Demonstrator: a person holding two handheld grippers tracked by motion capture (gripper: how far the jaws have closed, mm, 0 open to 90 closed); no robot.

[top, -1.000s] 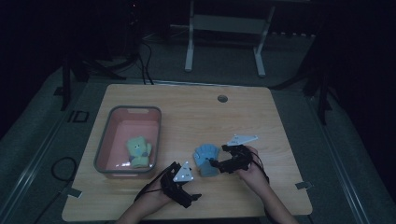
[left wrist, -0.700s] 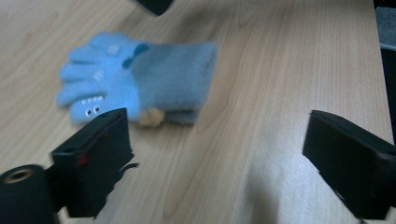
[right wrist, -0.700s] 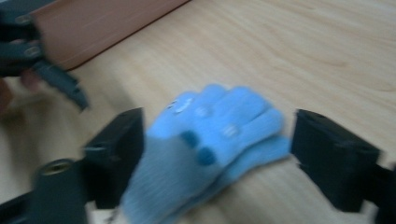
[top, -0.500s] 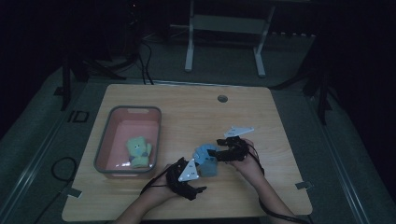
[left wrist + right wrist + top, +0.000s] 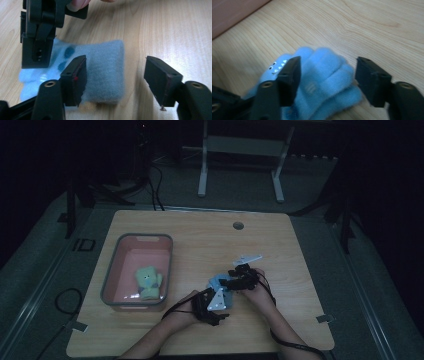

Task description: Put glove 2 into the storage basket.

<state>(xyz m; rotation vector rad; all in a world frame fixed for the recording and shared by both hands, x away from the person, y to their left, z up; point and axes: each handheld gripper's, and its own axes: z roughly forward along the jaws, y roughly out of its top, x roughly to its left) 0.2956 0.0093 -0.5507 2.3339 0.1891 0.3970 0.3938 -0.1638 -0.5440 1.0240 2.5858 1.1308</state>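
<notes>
both grippers are closing in on the blue glove, the left gripper astride its cuff, the right gripper over its fingers, jaws still apart and just been narrowing; next, pinch and lift.

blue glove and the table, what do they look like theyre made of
Blue glove: likely soft fleece or plush knit, matte, with a fuzzy nap along its padded fingers. Table: wood or a wood-look laminate, smooth and faintly satin; the pale grain lines run clean across it, so either is possible.
</notes>
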